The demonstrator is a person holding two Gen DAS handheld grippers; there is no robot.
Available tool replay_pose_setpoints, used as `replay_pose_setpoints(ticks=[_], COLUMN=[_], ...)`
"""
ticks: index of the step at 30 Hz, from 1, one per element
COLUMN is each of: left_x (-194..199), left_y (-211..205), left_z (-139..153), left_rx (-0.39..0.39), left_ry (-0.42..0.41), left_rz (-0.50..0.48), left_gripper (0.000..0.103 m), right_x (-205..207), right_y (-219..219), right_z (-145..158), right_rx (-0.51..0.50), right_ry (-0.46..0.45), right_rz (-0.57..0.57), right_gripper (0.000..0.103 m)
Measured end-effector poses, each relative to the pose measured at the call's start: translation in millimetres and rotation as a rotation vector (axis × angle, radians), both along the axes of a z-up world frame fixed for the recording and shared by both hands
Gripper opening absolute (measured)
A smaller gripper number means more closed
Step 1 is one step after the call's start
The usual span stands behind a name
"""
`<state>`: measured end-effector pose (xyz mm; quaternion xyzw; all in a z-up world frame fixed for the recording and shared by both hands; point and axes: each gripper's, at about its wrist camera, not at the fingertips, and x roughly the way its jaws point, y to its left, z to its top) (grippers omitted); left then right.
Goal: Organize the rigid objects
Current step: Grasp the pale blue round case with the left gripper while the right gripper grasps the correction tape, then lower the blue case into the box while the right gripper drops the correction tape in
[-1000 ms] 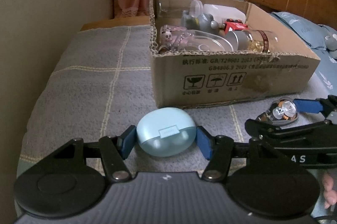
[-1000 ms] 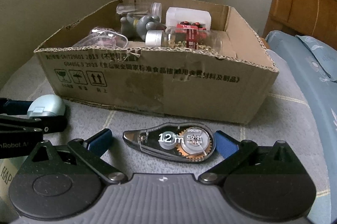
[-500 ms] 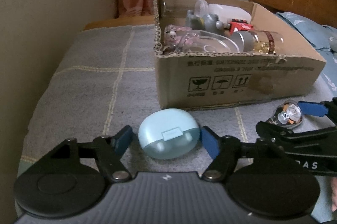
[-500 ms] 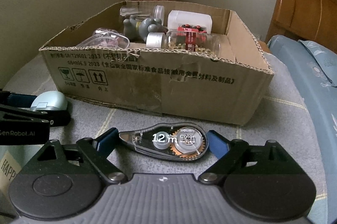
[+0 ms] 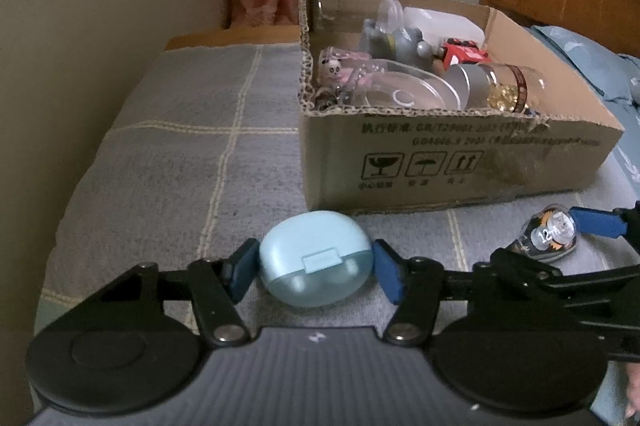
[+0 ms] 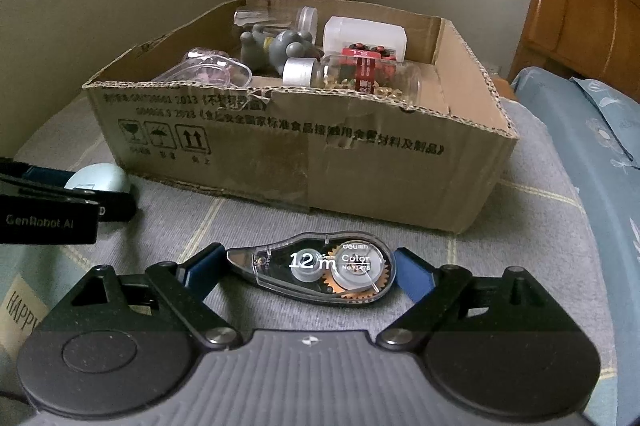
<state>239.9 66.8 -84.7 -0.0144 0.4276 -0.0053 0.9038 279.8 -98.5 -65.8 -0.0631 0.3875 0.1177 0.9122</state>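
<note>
Left gripper [image 5: 316,268] has just squeezed in, pads clamped on the pale blue earbud case [image 5: 315,258] at six o'clock of the cardboard box [image 5: 460,161]; right gripper [image 6: 310,272] has narrowed, pads touching the correction tape dispenser [image 6: 316,270] on the grey plaid blanket [image 6: 532,161].

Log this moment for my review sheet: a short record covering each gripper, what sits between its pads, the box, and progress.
left gripper: jaws just closed further, pads pressing the light blue earbud case
right gripper: jaws have just been closing, pads at both ends of the correction tape dispenser
resting surface: both items lie on the grey checked bedcover, in front of the box
cardboard box: open, already holds a glass jar and a grey figurine
progress: neither item lifted yet
</note>
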Motion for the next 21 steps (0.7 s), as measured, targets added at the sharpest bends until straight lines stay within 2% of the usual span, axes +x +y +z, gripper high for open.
replay_pose_setpoints(ticks=[9, 21], left_x=[-10, -27], left_y=[2, -2], left_z=[8, 48], left_rx=[0.052, 0.036], left_ry=[0.027, 0.032], left_rz=[-0.095, -0.23], left_gripper=[0.06, 0.06], right_x=[-16, -36], right_y=[-11, -29], right_z=[20, 57], right_rx=[0.0, 0.0], right_ry=[-0.006, -0.043], right_rz=[0.087, 0.178], right_gripper=[0.093, 0.093])
